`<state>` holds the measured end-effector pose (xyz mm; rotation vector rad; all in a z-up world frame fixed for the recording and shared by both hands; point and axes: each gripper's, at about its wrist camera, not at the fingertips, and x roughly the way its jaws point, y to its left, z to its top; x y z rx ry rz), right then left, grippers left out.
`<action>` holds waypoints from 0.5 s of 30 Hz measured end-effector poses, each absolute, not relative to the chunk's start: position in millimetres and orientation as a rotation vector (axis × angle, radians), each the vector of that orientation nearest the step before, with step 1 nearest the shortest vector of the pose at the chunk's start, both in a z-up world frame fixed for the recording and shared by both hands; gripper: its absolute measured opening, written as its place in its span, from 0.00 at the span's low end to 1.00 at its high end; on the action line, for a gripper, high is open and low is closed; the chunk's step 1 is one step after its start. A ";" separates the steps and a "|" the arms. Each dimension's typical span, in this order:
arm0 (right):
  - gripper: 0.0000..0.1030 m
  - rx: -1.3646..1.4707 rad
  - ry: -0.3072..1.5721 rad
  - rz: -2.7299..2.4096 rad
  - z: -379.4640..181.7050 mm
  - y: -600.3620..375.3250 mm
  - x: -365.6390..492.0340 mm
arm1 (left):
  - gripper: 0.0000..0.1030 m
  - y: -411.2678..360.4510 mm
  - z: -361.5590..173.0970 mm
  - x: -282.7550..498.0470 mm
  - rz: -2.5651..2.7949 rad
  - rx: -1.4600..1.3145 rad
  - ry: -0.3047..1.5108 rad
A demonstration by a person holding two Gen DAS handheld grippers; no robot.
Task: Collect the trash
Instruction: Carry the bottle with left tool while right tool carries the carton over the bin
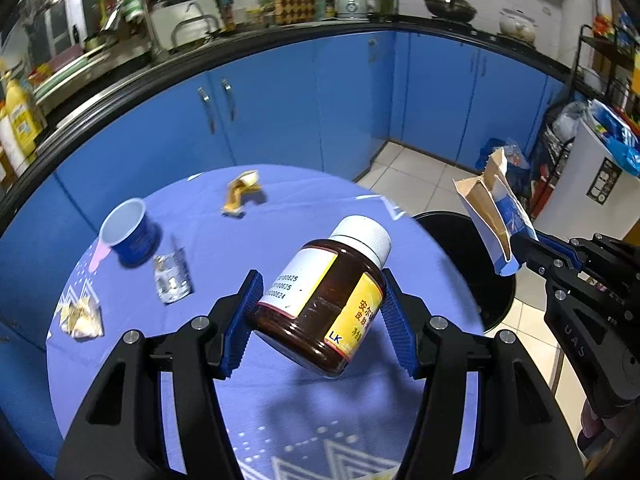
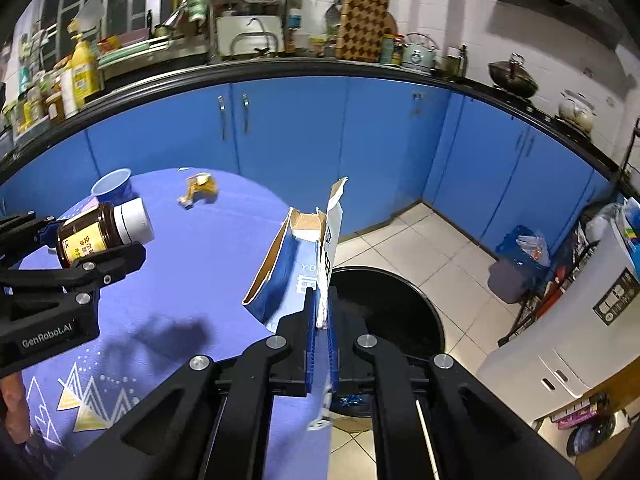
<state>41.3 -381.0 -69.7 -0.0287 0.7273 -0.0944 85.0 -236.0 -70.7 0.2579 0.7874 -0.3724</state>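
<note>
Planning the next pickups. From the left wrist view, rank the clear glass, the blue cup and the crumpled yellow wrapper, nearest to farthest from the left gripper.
1. Clear glass: just left of the left gripper, which holds the brown bottle.
2. Blue cup: farther left, behind the glass.
3. Crumpled yellow wrapper: at the table's far edge.

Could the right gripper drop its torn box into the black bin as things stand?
Probably yes. The right gripper is shut on the torn box, and the black bin sits open just past the table edge with nothing visible over its mouth.
</note>
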 end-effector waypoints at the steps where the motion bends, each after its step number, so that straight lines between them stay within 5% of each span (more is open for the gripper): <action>1: 0.05 -0.024 0.726 -0.098 -69.3 -385.5 39.6 | 0.58 -241.0 -69.8 84.5 -0.377 0.262 0.785; 15: 0.06 0.026 0.727 -0.137 -71.0 -431.9 40.9 | 0.58 -291.7 -65.7 89.3 -0.413 0.306 0.772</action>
